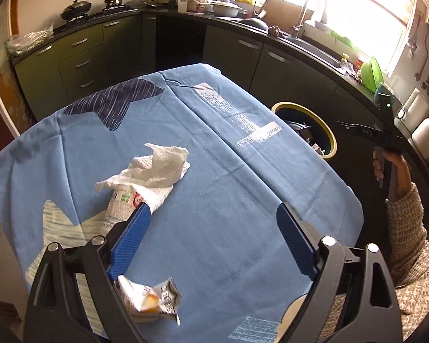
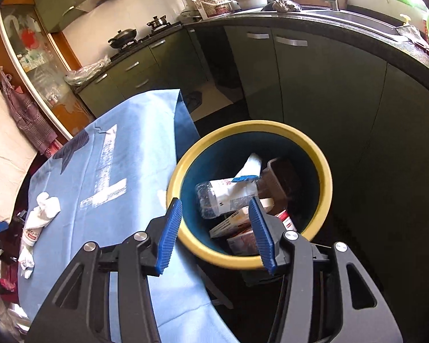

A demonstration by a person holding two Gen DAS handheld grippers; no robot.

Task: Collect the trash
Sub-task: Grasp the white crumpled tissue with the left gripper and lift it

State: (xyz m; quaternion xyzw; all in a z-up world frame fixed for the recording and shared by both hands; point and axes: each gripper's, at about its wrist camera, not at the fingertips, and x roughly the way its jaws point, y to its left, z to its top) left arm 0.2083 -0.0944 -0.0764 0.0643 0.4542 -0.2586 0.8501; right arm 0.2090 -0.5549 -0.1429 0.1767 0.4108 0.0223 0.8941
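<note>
While over cloth (image 1: pixel 214 171): left gripper (image 1: pixel 214 223) agape, empty. Right gripper (image 2: pixel 216 228) parted, empty, above bin (image 2: pixel 243 127); tissue (image 1: pixel 154 165) unclaimed.

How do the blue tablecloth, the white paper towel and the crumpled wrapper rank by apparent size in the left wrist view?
1. blue tablecloth, by far the largest.
2. white paper towel.
3. crumpled wrapper, though it lies nearest the camera, so its true size against the towel is unsure.

Black plastic two-finger left gripper (image 1: pixel 213 230) with ribbed blue pads (image 1: pixel 131 241), silver screws (image 1: pixel 328 240), beige knitted sleeve (image 1: pixel 411 228), matching right gripper (image 2: pixel 216 233)
</note>
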